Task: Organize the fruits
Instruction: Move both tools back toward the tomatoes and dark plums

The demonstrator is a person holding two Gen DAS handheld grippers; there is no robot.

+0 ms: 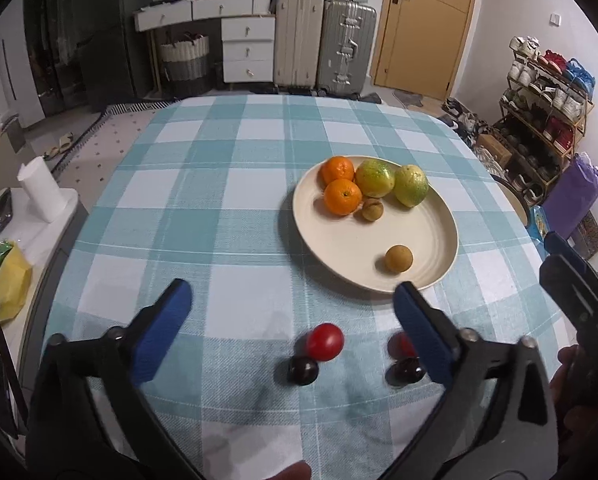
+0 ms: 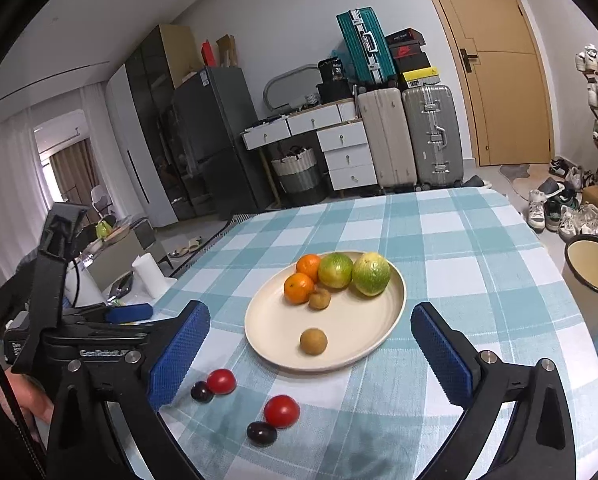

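cream plate (image 2: 383,332) of oranges, green citrus, brownish fruit, maybe longans, tomatoes (image 2: 282,411) outside, both grippers (image 1: 293,300) wide, empty

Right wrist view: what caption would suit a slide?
Open blue-padded tongs face a round cream plate of fruit on a checked tablecloth.

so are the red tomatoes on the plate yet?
No, both red tomatoes lie on the tablecloth, in front of the plate.
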